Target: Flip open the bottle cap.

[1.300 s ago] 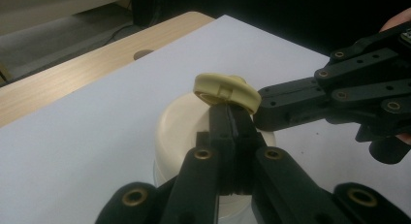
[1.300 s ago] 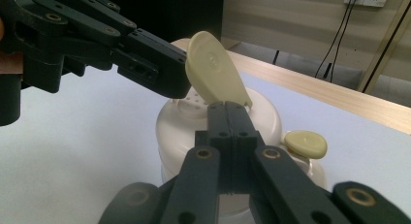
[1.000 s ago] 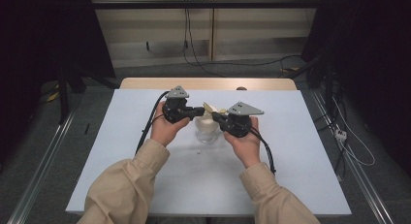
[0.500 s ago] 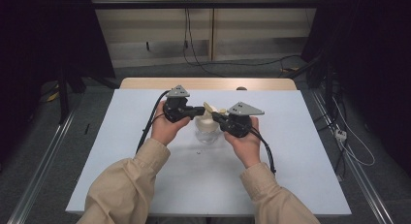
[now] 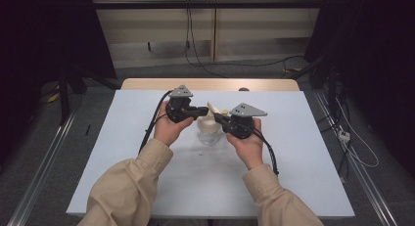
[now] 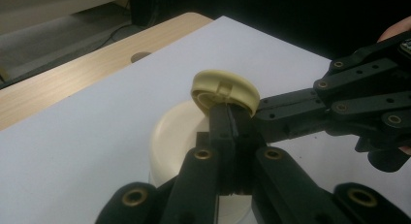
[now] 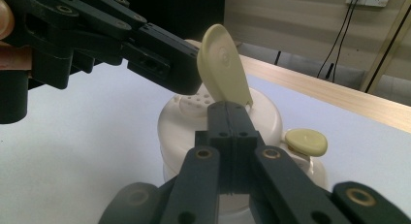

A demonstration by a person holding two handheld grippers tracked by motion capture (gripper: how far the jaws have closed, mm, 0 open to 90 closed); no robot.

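A small clear jar (image 5: 210, 138) with a cream shaker lid (image 7: 179, 124) stands at the middle of the white table (image 5: 293, 177). One round flip cap (image 7: 223, 64) stands raised over the sprinkle holes. A second flip cap (image 7: 305, 141) lies open at the lid's side. My left gripper (image 5: 205, 110) comes in from the left, shut, its tips against the raised cap (image 6: 225, 88). My right gripper (image 5: 218, 117) comes from the right, also shut, its tips (image 7: 230, 110) at the base of that cap. Whether either pinches the cap's edge I cannot tell. Each gripper appears in the other's view: the right (image 6: 259, 112), the left (image 7: 186, 81).
A wooden strip (image 5: 147, 84) with a round hole (image 5: 243, 89) runs along the table's far edge. Cables trail from both grippers toward the person. A tiny speck (image 5: 200, 152) lies on the white surface in front of the jar. Dark floor and rails flank the table.
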